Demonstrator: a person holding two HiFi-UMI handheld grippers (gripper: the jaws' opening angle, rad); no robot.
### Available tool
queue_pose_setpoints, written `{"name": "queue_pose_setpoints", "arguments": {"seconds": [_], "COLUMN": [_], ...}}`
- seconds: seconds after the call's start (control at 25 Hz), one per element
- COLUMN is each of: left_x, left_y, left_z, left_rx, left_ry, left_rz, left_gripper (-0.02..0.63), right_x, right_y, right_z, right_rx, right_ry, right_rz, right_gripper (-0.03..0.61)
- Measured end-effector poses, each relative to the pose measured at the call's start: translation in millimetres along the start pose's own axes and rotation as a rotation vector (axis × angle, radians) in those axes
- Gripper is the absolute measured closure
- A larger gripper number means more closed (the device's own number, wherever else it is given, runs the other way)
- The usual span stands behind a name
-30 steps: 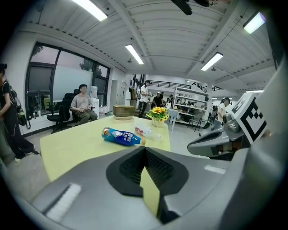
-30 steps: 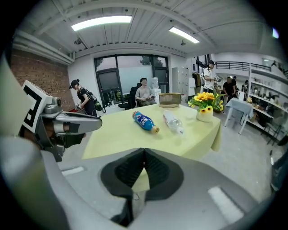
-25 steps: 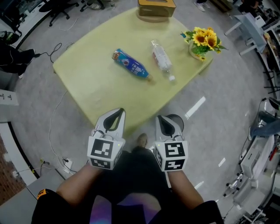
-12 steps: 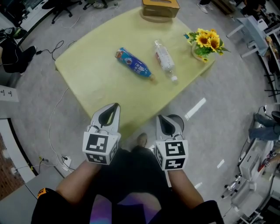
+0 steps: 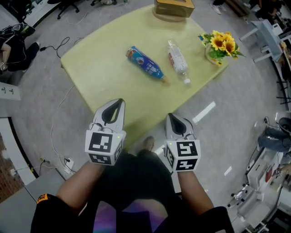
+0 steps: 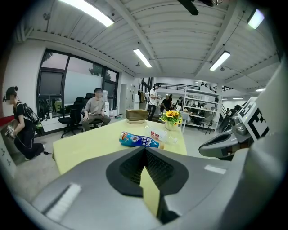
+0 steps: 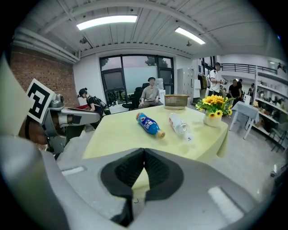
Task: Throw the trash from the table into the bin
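Bright ceiling strips (image 7: 107,20), fisheye edges, sharp ctr

- Table (image 5: 100,68) — two bottles lie near its middle, side by side: left bottle (image 5: 146,66), right bottle (image 5: 178,61).
- Box (image 5: 174,7): on the far edge.
- Flower pot (image 5: 220,45): on the right corner (right of the right bottle).
- Left gripper (image 5: 116,103), right gripper (image 5: 175,119): side by side at the near edge.

I'm holding both arms out ahead of me, my left forearm (image 5: 75,190) and right forearm (image 5: 194,191) reaching in from 6 o'clock. The left gripper (image 5: 116,105) is pointing toward 1 o'clock and the right gripper (image 5: 174,122) toward 11 o'clock. Each is pressing its jaws together on nothing.
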State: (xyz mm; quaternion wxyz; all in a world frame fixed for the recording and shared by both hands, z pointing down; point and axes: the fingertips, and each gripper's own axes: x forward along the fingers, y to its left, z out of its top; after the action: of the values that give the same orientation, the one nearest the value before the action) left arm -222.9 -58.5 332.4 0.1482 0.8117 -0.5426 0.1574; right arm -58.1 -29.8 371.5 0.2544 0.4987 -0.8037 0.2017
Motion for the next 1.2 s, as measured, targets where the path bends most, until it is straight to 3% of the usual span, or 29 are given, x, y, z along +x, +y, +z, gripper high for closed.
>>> {"name": "queue_pose_setpoints", "arguments": {"seconds": [0.76, 1.2], "left_x": [44, 81], "left_y": [41, 60], "left_z": [18, 24], "left_rx": [0.026, 0.027], "left_ry": [-0.002, 0.024], "left_rz": [0.015, 0.005], "left_gripper": [0.607, 0.607], "right_x": [68, 120], "right_y": [10, 4], "right_z": [46, 75], "right_rx": [-0.108, -0.186], "right_ry": [-0.008, 0.014], "right_rz": [0.063, 0.104], "right_gripper": [0.571, 0.457]}}
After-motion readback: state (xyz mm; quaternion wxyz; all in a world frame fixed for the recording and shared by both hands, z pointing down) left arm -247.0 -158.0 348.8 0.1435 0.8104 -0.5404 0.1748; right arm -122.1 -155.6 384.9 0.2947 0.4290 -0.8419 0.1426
